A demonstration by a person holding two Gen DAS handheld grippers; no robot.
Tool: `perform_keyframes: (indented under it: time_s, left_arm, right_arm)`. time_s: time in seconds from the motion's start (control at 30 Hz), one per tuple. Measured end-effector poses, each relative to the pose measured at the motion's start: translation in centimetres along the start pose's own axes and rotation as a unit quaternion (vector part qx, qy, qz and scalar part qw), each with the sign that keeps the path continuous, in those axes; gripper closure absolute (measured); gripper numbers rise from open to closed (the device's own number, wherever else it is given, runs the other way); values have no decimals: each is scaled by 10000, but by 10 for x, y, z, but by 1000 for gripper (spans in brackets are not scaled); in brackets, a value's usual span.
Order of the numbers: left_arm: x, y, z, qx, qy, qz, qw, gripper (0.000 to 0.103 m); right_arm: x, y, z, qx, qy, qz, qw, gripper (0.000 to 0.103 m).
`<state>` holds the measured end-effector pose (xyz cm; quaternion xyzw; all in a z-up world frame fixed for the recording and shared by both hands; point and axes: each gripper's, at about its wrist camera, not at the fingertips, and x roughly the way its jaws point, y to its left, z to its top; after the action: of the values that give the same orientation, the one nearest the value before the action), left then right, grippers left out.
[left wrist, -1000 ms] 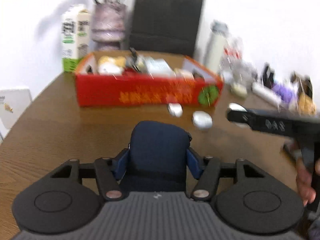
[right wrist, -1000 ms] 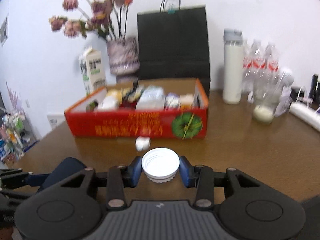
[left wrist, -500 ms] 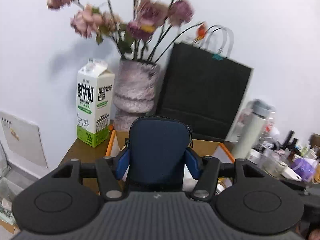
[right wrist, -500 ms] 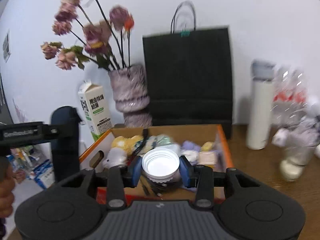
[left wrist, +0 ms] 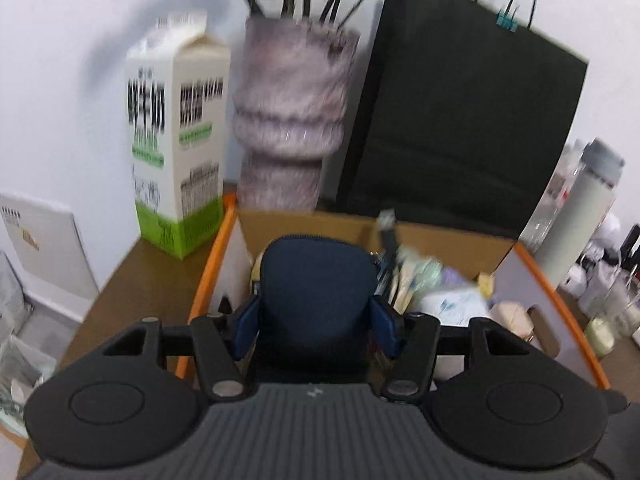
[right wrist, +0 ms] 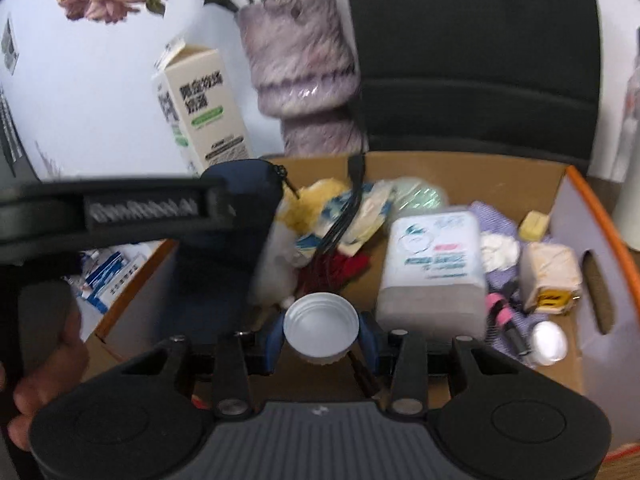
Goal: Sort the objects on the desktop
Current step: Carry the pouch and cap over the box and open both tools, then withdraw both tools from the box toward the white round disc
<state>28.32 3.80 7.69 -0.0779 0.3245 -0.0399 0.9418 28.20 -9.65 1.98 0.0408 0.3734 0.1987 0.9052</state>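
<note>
Left claw (left wrist: 316, 320) clenched on a dark blue pouch (left wrist: 316, 292), blue pads pressing both its sides, held above the left end of the orange-rimmed cardboard box (left wrist: 208, 276). Right claw (right wrist: 322, 334) clamped on a white bottle cap (right wrist: 320, 326), open side up, poised over the box's near edge. Inside the box: a white tissue pack (right wrist: 434, 264) near the middle, black cable (right wrist: 348, 204) draped over yellow and red items, small oddments toward the right wall. Behind the box, along the surface's (left wrist: 152, 276) far edge: milk carton (left wrist: 176, 148) at left, fuzzy pink vase (left wrist: 288, 120), black paper bag (left wrist: 460, 120).
</note>
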Motion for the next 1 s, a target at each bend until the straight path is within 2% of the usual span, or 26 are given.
perform_keyframes:
  time_s: [0.1,0.17,0.27,0.4,0.47,0.53,0.63,0.73,0.87,1.0]
  left_arm:
    - [2,3,-8,-44,33,-32,10000,42]
    - [-1,6,-7,-117,21,-95,9999,41]
    - [-16,10,2,-120,-251,-217,9994,39]
    - [-40,5,12,79,-520,-384,9979,31]
    - [-49,-1,10,244,-625,-287,9973,24]
    - [-52,-12,2,545,-672,-98,9962,20]
    - [-53,-22,-14,708,-530,81,9960,14]
    - [-60,-25,-30,792,-469,108,9957,12]
    - [-80,-26,-50,784,-502,162,9955,9]
    - [-105,-25,-71,755,-552,198,9954,9]
  right_arm:
    - [5,-1,-5,0,-27,55,10000,63]
    - [6,0,-5,-42,28,93,9999,55]
    - [-2,-2,-3,-7,100,98,9999,48]
    - [-28,-9,4,115,-139,223,9996,45]
    - [-43,-13,9,123,-314,90,9994,35]
    - [-58,-21,9,143,-490,-86,9987,30]
    - [-71,-36,8,276,-525,-434,9973,30]
    - [-91,-47,-2,390,-622,-790,9942,29]
    - [-113,-50,-20,346,-767,-1433,9861,19]
    - [-135,-44,-42,308,-847,-1531,9841,19]
